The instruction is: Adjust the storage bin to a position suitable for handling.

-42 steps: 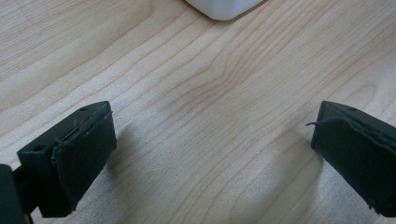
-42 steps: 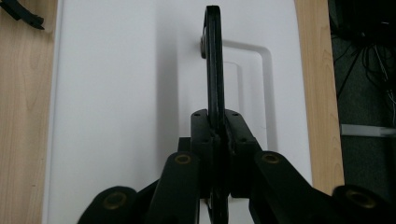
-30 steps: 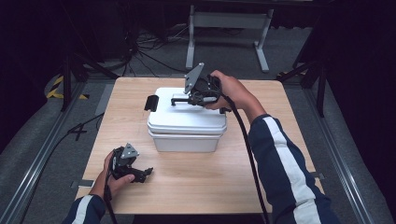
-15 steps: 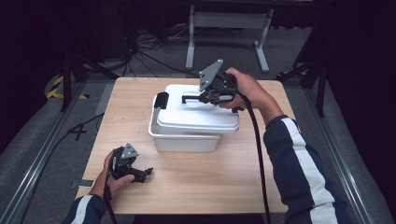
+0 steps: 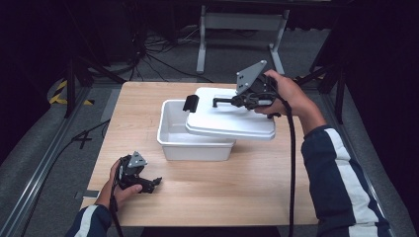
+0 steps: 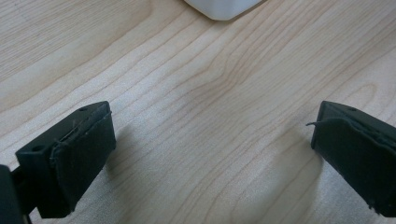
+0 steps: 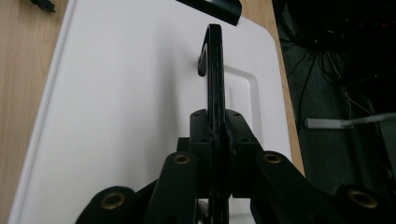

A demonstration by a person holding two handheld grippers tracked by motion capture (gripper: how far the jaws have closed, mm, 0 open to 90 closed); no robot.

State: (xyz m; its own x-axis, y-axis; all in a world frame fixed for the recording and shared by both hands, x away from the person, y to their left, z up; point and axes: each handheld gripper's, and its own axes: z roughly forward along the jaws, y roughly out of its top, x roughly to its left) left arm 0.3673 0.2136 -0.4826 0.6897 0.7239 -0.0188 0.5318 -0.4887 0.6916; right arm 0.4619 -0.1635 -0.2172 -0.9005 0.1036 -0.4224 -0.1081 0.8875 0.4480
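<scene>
The light wooden counter [image 5: 237, 187] carries a white rectangular plastic tub [image 5: 174, 132] near its centre, now partly uncovered with its left interior exposed. The white rectangular plastic lid [image 5: 232, 122] with a black end latch [image 5: 190, 102] hangs tilted above the tub's right portion, lifted by its thin black top handle [image 7: 214, 70]. The right tool [image 5: 236, 101] is clamped on that handle, jaws closed tight around it. The left tool [image 5: 154, 181] rests on the counter's near-left area, well apart from the tub, jaws spread wide and empty. Judged progress: the lid is lifted off; setting it down remains. Compared with the earlier frames, the lid has risen and shifted right, while the left tool is unmoved.
</scene>
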